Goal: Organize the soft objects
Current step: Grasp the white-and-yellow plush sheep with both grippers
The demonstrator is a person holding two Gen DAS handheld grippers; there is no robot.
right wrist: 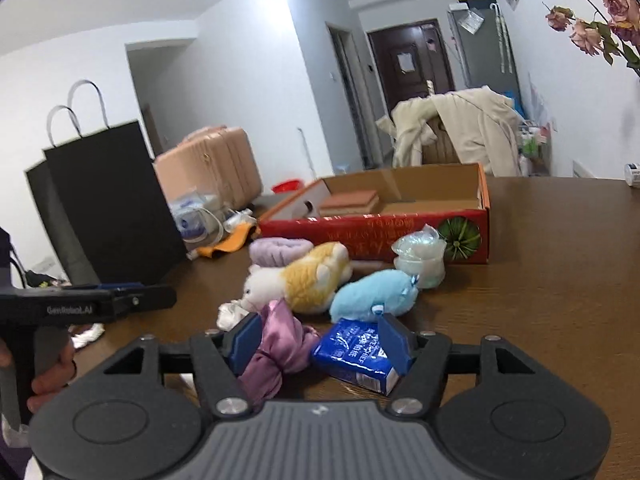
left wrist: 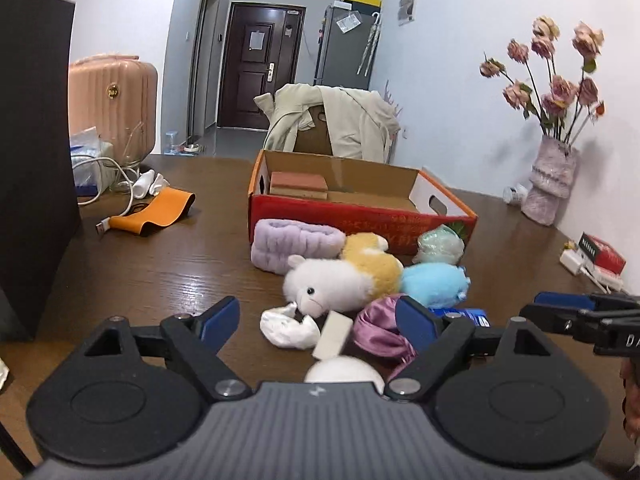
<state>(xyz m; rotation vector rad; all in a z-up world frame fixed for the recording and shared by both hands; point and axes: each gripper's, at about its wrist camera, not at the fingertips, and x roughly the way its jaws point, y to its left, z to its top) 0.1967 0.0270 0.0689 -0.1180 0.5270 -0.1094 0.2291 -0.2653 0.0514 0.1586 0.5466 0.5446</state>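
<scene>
Left gripper (left wrist: 320, 316) spread, right gripper (right wrist: 320, 340) spread, white-and-yellow plush (left wrist: 340, 276) lying snout toward camera.

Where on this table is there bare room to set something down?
Bare wood lies between the black paper bag and the lavender headband, and right of the red cardboard box. The toy pile before the box is crowded.
</scene>
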